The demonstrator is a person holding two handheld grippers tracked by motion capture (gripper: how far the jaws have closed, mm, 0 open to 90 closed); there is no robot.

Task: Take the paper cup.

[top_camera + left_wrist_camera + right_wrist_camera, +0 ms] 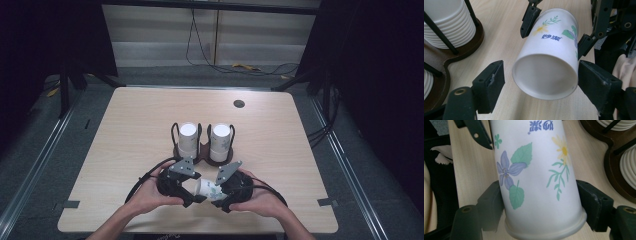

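White paper cup with flower print lies sideways between both grippers, near the table's front edge, just in front of the dark stand holding two cup stacks. Right gripper has its jaws closed on the rim end. Left gripper brackets the base end with jaws wide; a clear gap shows on one side, contact on the other is hard to tell. Looks like a handover or a pull-apart of nested cups. Next: left jaws must close squarely without crushing. Both hands low, angled inward.

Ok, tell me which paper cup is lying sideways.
The flower-printed white paper cup held between the two grippers; the two stacks of white cups stand upright in the dark holder.
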